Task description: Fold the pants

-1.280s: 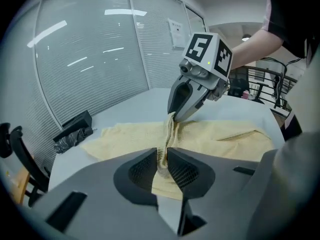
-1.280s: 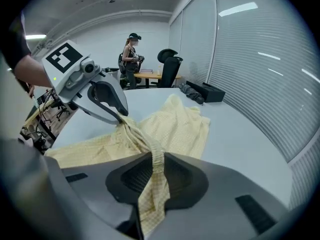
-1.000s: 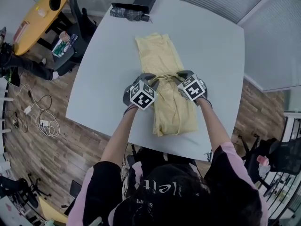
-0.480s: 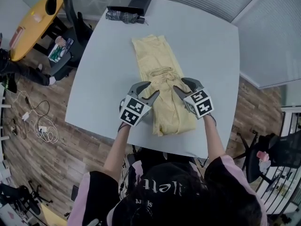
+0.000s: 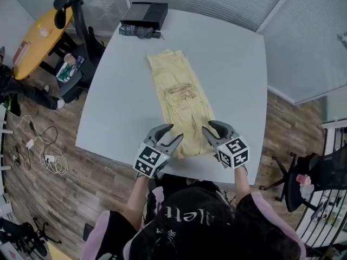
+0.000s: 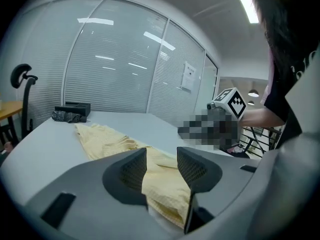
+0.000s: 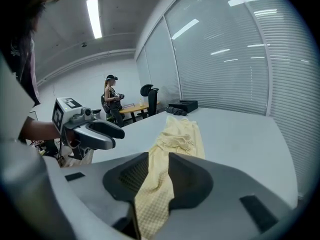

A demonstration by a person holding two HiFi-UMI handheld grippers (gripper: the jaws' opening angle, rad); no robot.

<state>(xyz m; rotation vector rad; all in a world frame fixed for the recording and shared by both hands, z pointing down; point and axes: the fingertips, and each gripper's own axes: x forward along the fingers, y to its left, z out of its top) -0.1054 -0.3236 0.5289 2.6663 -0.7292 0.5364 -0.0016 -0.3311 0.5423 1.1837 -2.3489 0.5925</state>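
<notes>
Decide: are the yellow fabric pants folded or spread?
Folded: the yellow fabric pants lie as one narrow strip, an upper layer ending midway.

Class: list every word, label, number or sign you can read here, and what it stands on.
Lettering on the person's black top: partly hidden, not readable.
Sheet on the glass wall: too small to read.
Marker cubes: square patterns only, no words.

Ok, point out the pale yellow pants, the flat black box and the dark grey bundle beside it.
pale yellow pants (image 5: 181, 110), head view, middle of the cloth.
flat black box (image 5: 144, 14), head view, its top face.
dark grey bundle (image 5: 139, 31), head view, its middle.
</notes>
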